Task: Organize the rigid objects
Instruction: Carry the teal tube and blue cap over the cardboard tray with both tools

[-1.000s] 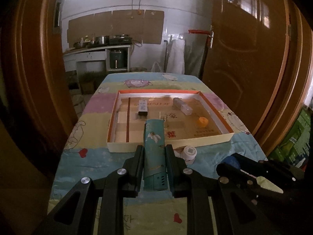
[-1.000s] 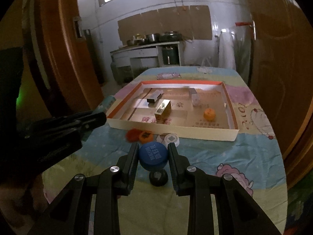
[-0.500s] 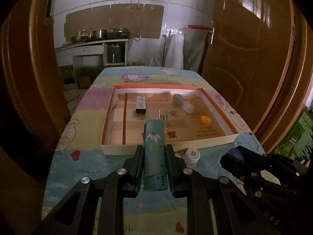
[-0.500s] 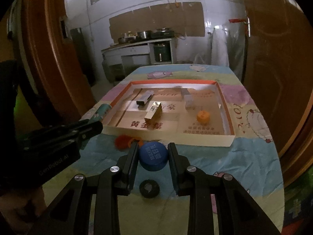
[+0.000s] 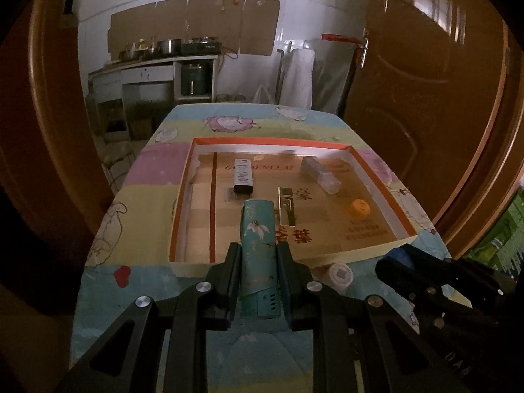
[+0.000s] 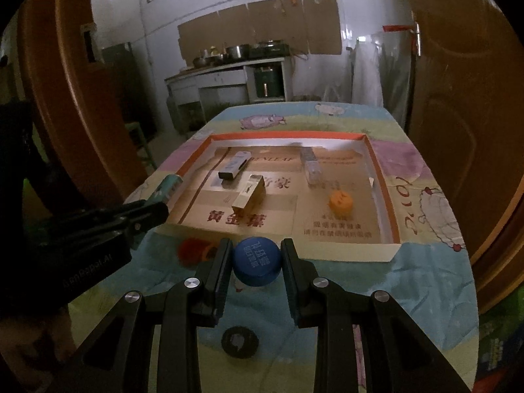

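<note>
Both hand-held grippers have carried their loads closer to the shallow box (image 5: 380, 250) on the worktop (image 6: 435, 281) since the earlier frames. Left hand-held gripper (image 5: 256, 267) clamps a teal box (image 5: 257, 229) lengthwise, its far end now over the box's near wall. Right hand-held gripper (image 6: 256, 263) pinches a blue cap (image 6: 256, 260) just short of that wall. This looks like the carrying step; next, each should clear the wall, lower inside and release.

Tray (image 5: 363, 249) on table (image 5: 144, 170); inside it, remote (image 5: 243, 177) left of bottle (image 5: 320, 174).
</note>
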`<state>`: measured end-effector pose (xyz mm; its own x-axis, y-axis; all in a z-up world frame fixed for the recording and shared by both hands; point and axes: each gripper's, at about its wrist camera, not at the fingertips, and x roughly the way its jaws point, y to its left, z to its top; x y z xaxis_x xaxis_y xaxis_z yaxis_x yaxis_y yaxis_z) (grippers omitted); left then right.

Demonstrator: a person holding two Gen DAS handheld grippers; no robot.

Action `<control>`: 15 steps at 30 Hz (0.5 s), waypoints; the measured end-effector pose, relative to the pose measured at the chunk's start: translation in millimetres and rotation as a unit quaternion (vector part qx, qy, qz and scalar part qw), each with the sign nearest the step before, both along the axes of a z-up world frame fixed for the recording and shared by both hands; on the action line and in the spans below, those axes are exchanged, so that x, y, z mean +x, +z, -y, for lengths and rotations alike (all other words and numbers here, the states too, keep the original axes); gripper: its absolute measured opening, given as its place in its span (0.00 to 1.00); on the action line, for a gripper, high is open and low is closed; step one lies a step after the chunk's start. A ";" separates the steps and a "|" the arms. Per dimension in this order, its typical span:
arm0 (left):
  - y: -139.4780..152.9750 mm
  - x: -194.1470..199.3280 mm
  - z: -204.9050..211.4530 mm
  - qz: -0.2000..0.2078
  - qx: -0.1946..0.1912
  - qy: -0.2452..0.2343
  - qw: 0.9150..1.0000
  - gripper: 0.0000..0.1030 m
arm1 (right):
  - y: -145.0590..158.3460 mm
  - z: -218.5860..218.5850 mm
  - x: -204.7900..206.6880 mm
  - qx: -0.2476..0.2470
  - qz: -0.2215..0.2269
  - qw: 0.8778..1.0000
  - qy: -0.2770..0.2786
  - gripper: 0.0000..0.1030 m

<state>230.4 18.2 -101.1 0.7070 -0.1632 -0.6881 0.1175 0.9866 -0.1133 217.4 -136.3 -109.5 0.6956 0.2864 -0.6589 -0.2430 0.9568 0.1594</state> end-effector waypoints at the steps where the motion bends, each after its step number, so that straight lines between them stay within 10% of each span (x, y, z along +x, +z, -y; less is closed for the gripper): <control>1: 0.2 2.4 -0.1 -0.001 0.000 0.000 1.000 0.21 | -0.4 0.0 2.7 0.000 -0.002 1.000 0.000 0.30; 15: -1.7 36.9 -6.3 -0.007 0.005 0.003 1.000 0.21 | -1.1 3.3 45.2 0.006 -0.012 1.000 -0.005 0.30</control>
<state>267.3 24.6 -102.8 0.6977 -0.1519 -0.7001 0.1097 0.9884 -0.1051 262.6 -139.6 -110.6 0.6829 0.2869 -0.6718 -0.2287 0.9574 0.1764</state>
